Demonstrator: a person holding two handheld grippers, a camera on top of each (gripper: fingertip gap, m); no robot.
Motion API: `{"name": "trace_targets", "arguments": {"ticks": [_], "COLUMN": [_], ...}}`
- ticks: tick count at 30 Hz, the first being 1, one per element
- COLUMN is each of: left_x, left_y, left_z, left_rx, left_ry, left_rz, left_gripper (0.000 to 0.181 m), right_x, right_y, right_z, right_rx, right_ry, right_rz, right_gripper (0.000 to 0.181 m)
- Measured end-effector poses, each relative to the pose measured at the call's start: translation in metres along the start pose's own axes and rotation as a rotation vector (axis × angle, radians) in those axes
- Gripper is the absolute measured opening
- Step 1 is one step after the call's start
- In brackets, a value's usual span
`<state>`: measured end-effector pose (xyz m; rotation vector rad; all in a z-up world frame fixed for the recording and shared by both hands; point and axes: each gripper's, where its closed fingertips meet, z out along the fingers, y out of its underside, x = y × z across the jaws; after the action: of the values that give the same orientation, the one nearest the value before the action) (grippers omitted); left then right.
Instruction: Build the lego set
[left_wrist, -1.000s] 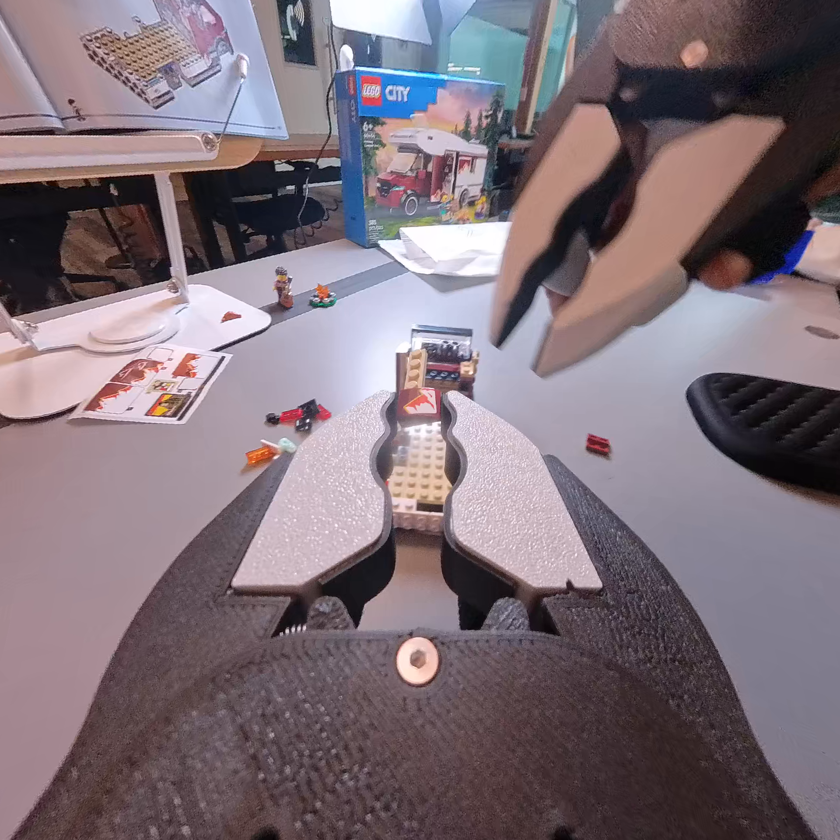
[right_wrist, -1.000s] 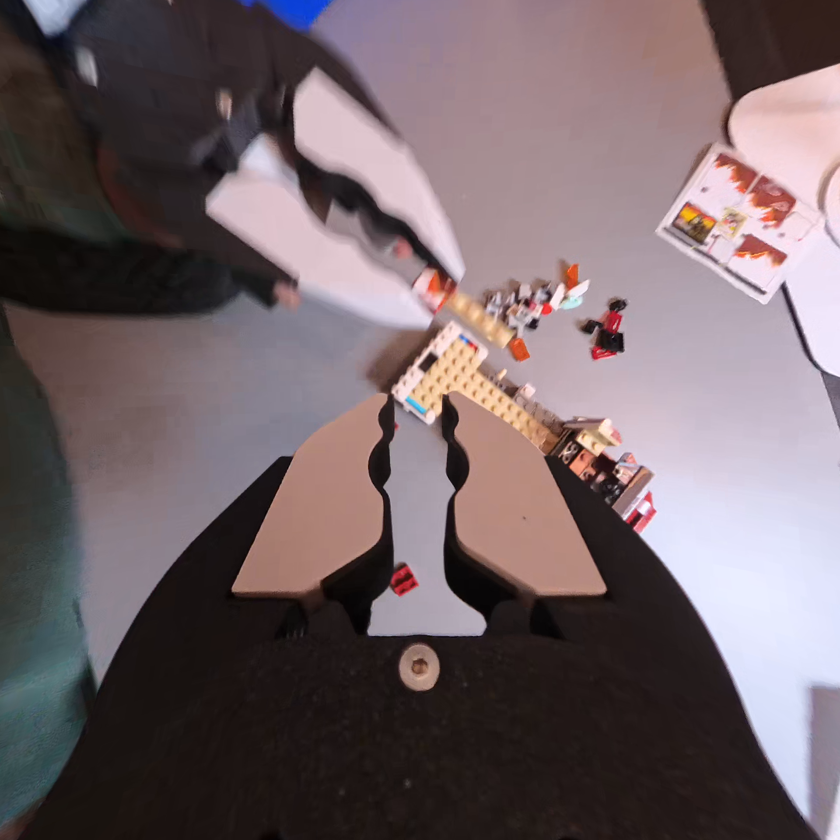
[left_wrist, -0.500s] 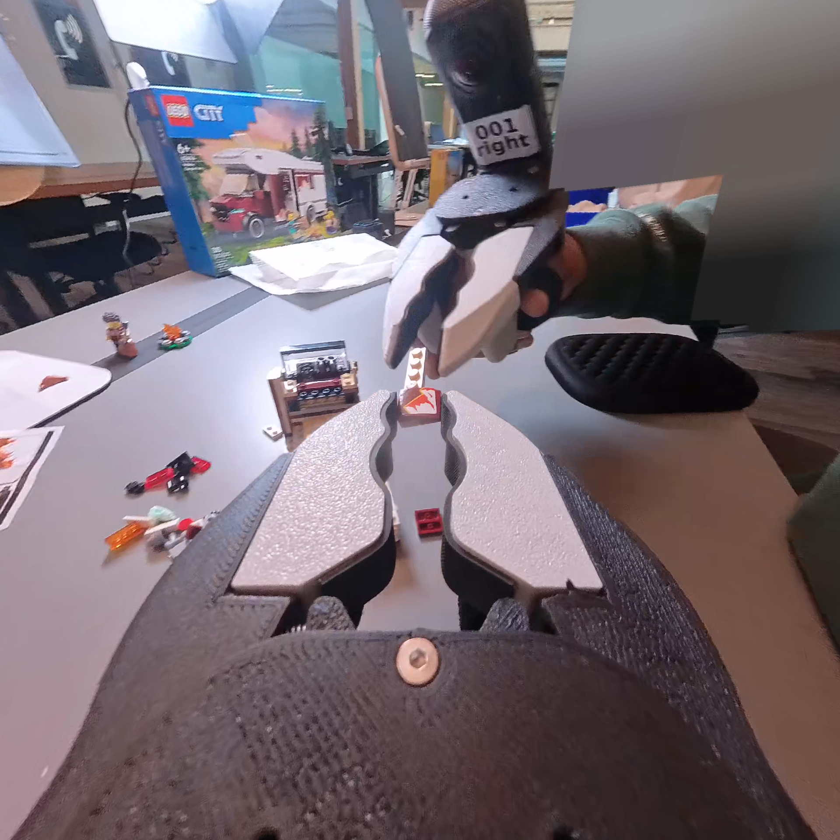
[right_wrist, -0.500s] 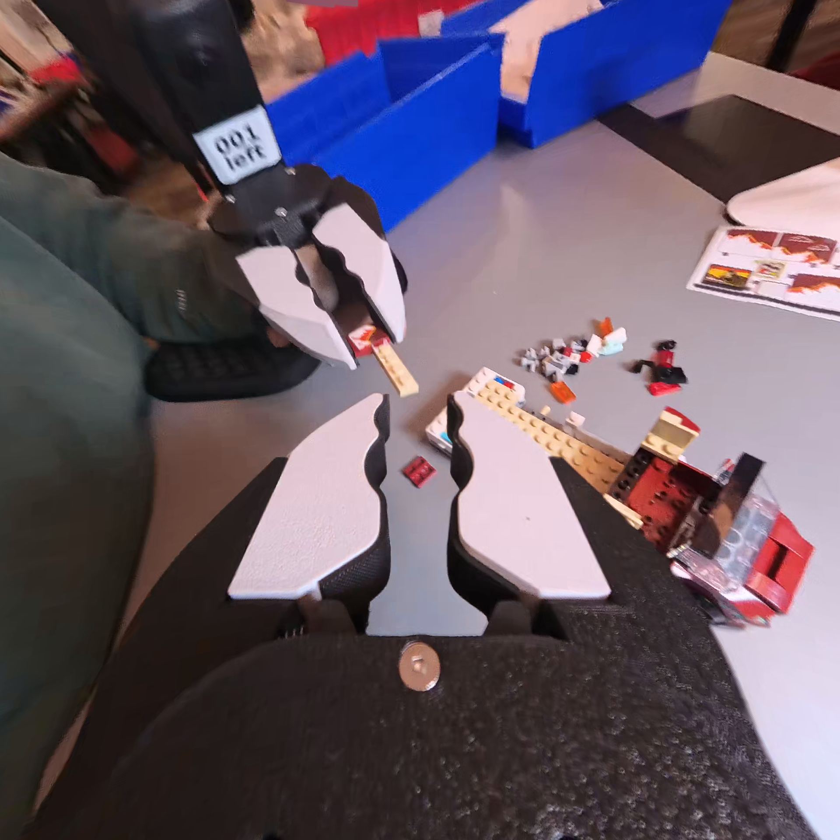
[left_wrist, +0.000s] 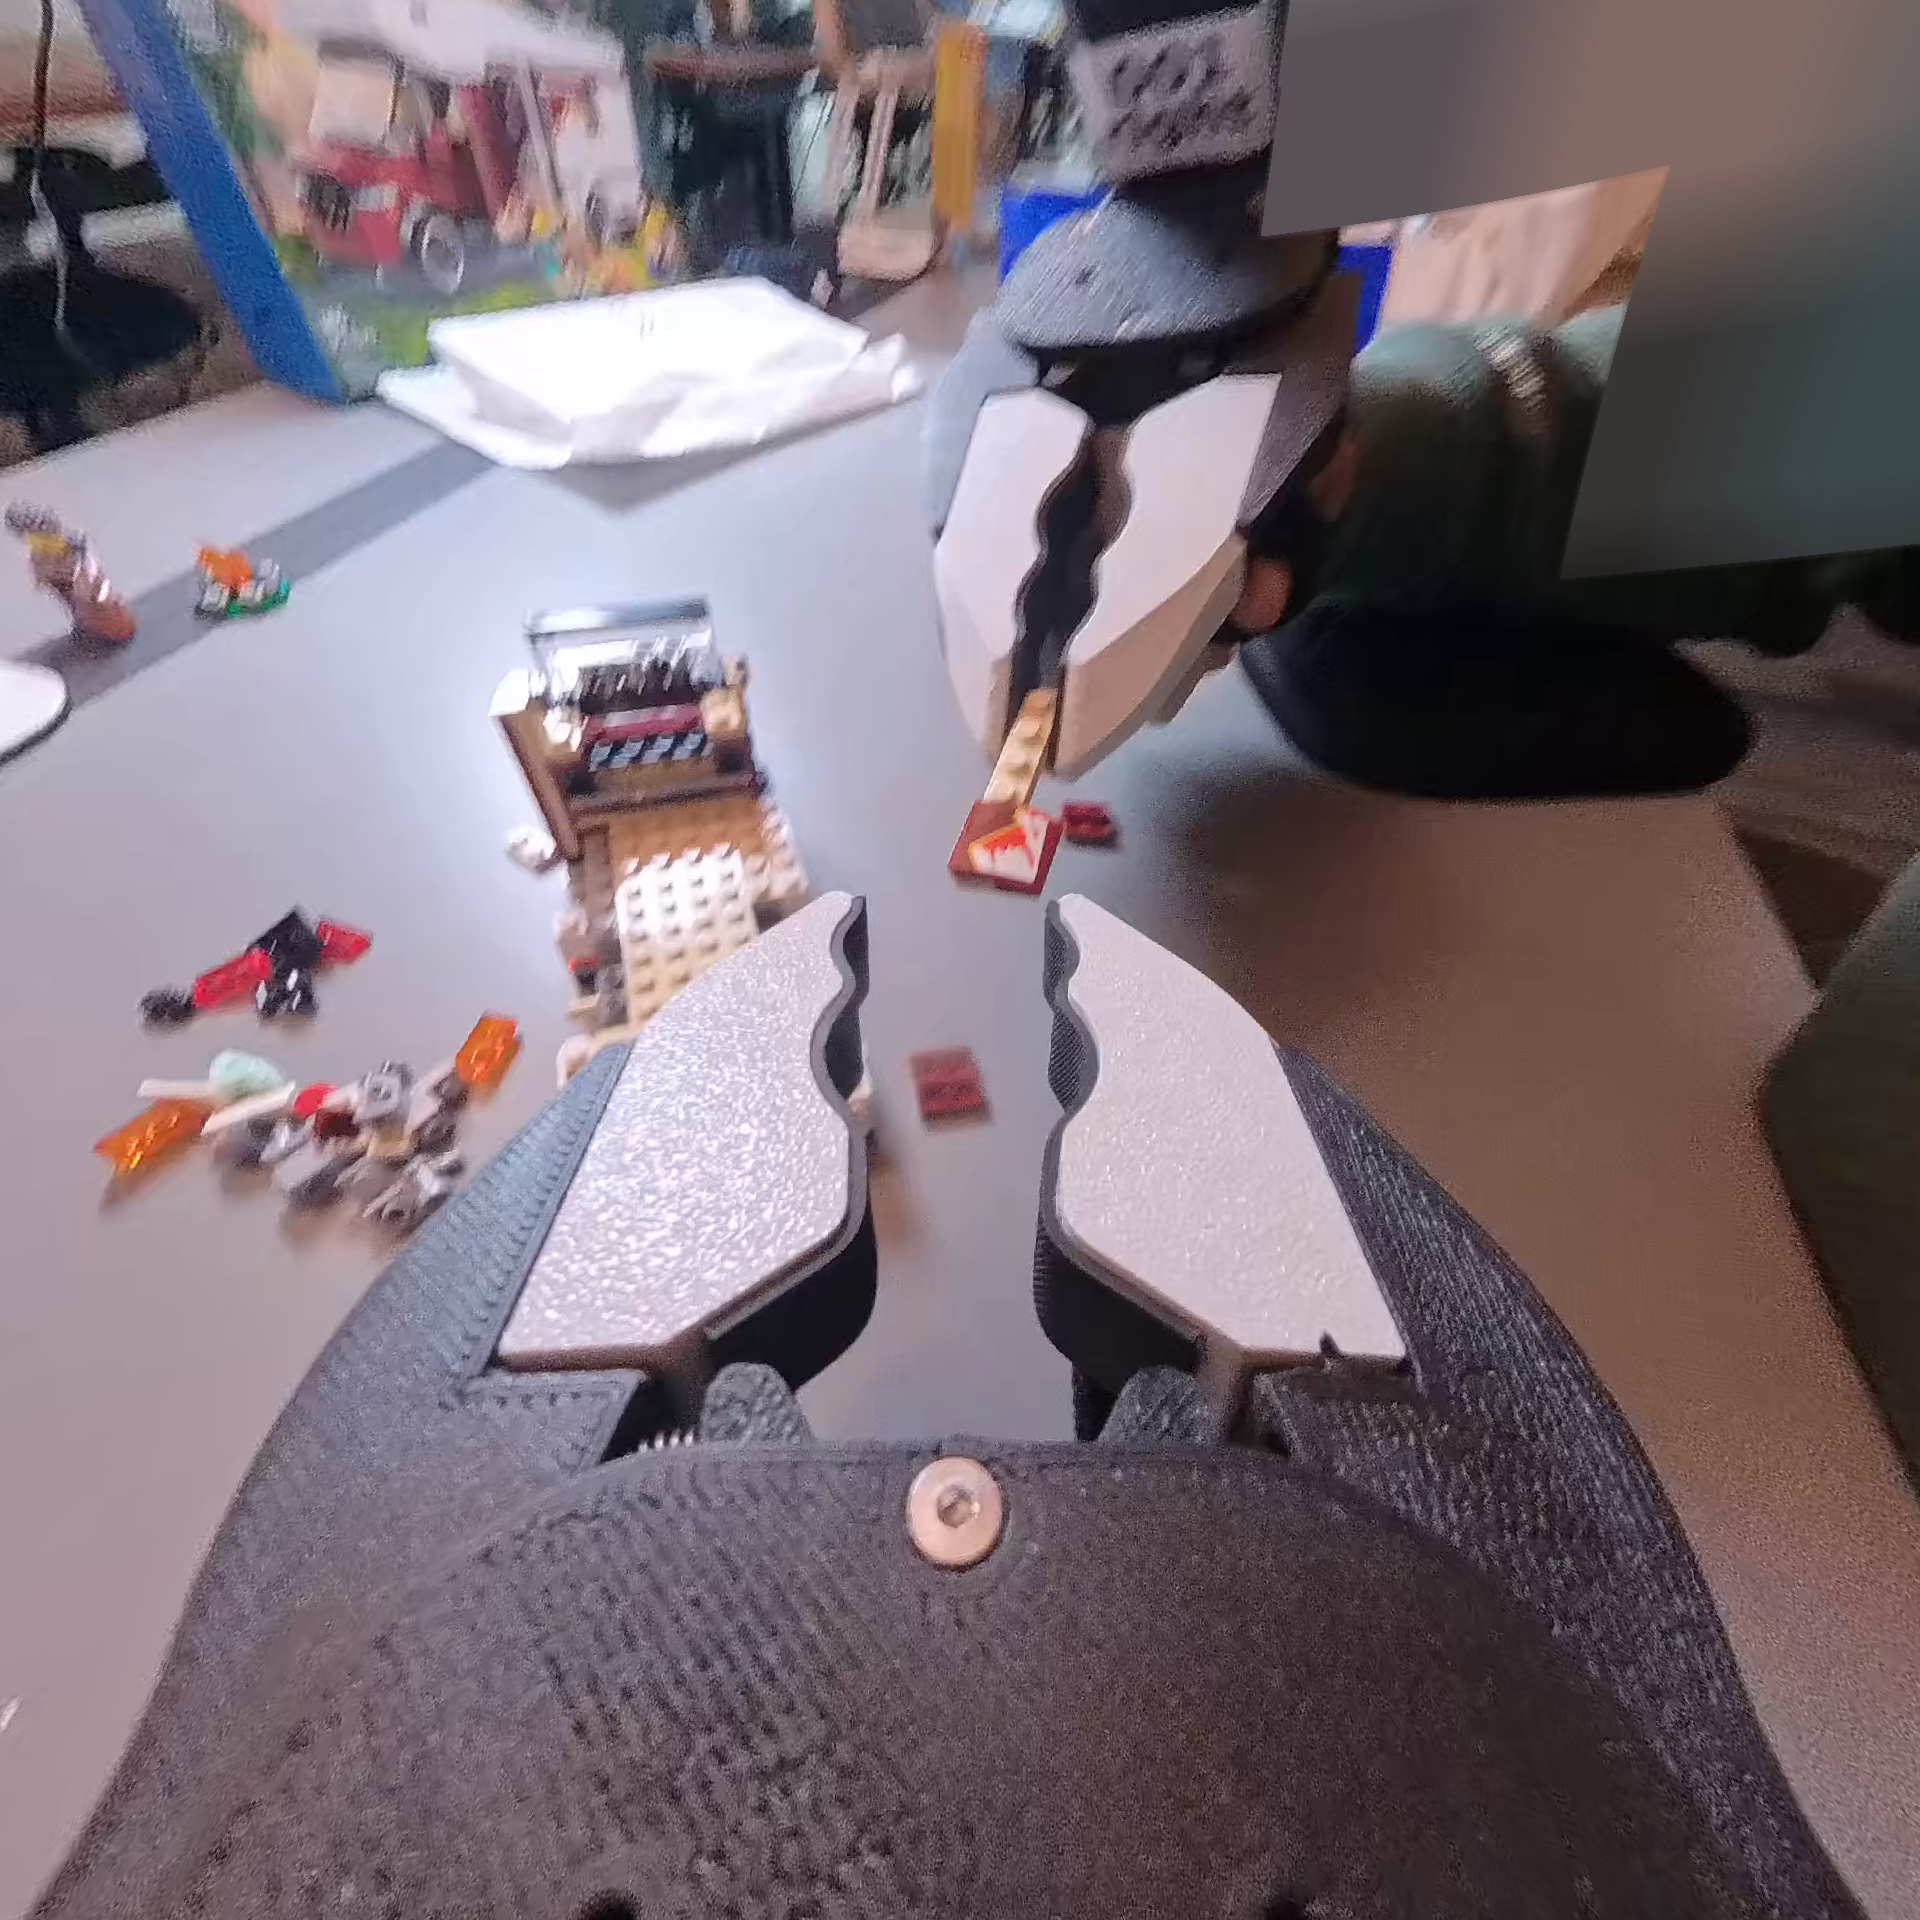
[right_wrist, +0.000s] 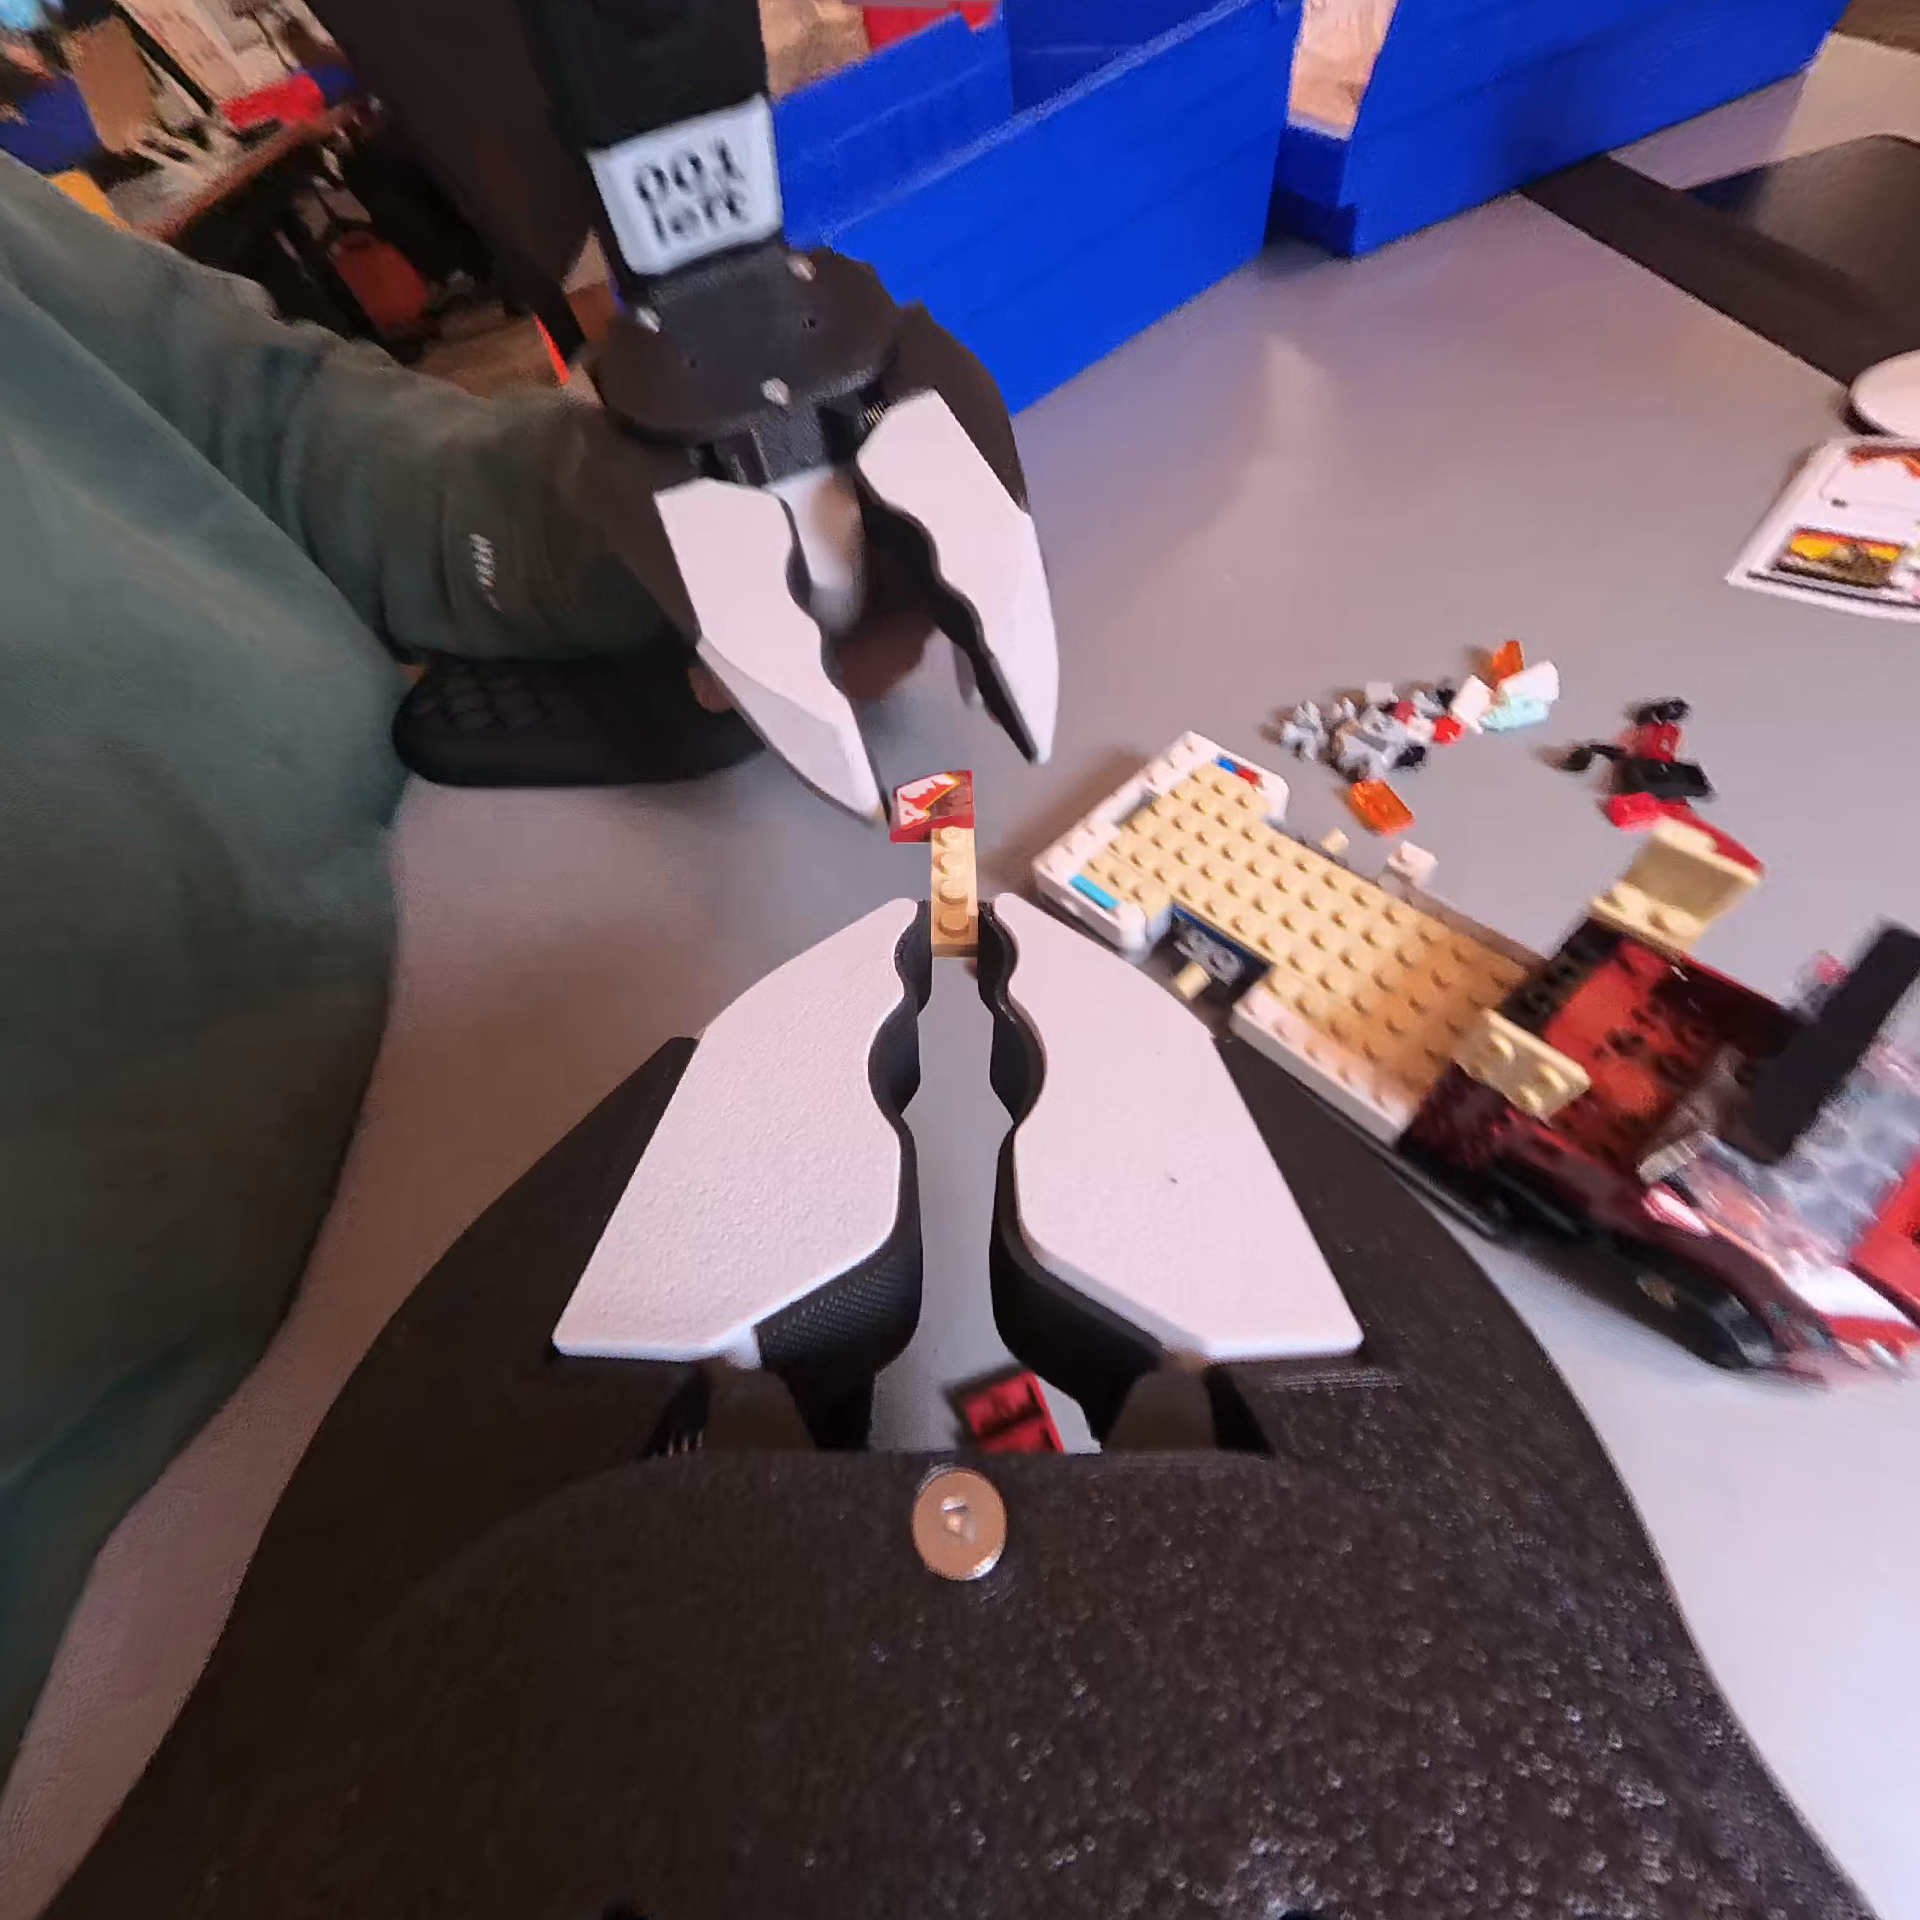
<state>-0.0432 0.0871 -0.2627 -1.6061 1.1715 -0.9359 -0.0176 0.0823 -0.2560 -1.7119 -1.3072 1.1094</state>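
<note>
My right gripper (right_wrist: 956, 916) is shut on one end of a narrow tan plate (right_wrist: 952, 878) and holds it above the table. A red printed tile (right_wrist: 932, 805) sits on the plate's far end. In the left wrist view the right gripper (left_wrist: 1039, 727) hangs tips down with the plate (left_wrist: 1023, 743) and tile (left_wrist: 1003, 847). My left gripper (left_wrist: 951, 920) is open and empty, its tips just short of the tile; it also shows in the right wrist view (right_wrist: 951, 774). The part-built camper (right_wrist: 1299, 956) lies to the right, and to the left in the left wrist view (left_wrist: 675, 831).
Small red pieces (left_wrist: 948, 1083) (right_wrist: 1003, 1408) lie on the grey table. Loose parts (left_wrist: 312, 1122) (right_wrist: 1403, 717) lie beyond the camper. There are a black pad (left_wrist: 1486, 707), a white bag (left_wrist: 644, 364), the set box (left_wrist: 208, 208), blue bins (right_wrist: 1039, 208) and a sticker sheet (right_wrist: 1839, 540). My left and right fingertips are right by each other. From either gripper's tips it is about 8 cm to the part-built camper (right_wrist: 1299, 956). The left camera catches it too, in the left wrist view (left_wrist: 725, 905).
My left gripper, which held the plate by its tile end, has opened and let go. My right gripper has shut on the plate's other end and now holds it alone.
</note>
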Motion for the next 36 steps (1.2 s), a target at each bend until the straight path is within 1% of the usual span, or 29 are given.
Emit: {"name": "trace_targets", "arguments": {"ticks": [1, 4, 6, 8, 11, 16, 21, 26, 28, 31, 36], "left_x": [-0.004, 0.001, 0.006, 0.004, 0.006, 0.002, 0.003, 0.005, 0.008, 0.017, 0.032], "left_y": [0.010, 0.044, 0.059, 0.067, 0.066, 0.063, 0.062, 0.063, 0.064, 0.061, 0.042], "left_z": [0.001, 0.004, 0.008, 0.012, 0.020, 0.028, 0.033, 0.028, 0.024, 0.018, 0.014], "left_rx": [-0.071, -0.324, -0.434, -0.500, -0.526, -0.569, -0.577, -0.574, -0.558, -0.493, -0.340], "left_ry": [-0.027, -0.033, -0.037, -0.076, -0.079, -0.114, -0.105, -0.087, -0.066, -0.008, 0.116], "left_rz": [-0.008, -0.032, -0.012, 0.015, 0.000, 0.019, 0.041, 0.034, 0.000, -0.104, -0.293], "left_gripper": [0.030, 0.031, 0.031, 0.031, 0.027, 0.027, 0.023, 0.022, 0.022, 0.022, 0.022], "right_x": [0.006, 0.020, 0.027, 0.028, 0.026, 0.019, 0.011, 0.006, 0.004, 0.007, 0.008], "right_y": [0.007, 0.021, 0.025, 0.027, 0.032, 0.043, 0.057, 0.074, 0.079, 0.084, 0.082], "right_z": [-0.004, -0.017, -0.023, -0.026, -0.025, -0.023, -0.018, -0.012, -0.010, -0.010, -0.011], "right_rx": [-0.015, -0.043, -0.049, -0.044, -0.056, -0.116, -0.227, -0.402, -0.461, -0.533, -0.552], "right_ry": [0.025, 0.083, 0.109, 0.102, 0.092, 0.076, 0.074, 0.087, 0.090, 0.119, 0.110], "right_rz": [-0.006, -0.011, -0.023, -0.020, -0.038, -0.075, -0.131, -0.204, -0.224, -0.269, -0.276], "right_gripper": [0.008, 0.008, 0.008, 0.008, 0.008, 0.008, 0.008, 0.008, 0.008, 0.008, 0.016]}}
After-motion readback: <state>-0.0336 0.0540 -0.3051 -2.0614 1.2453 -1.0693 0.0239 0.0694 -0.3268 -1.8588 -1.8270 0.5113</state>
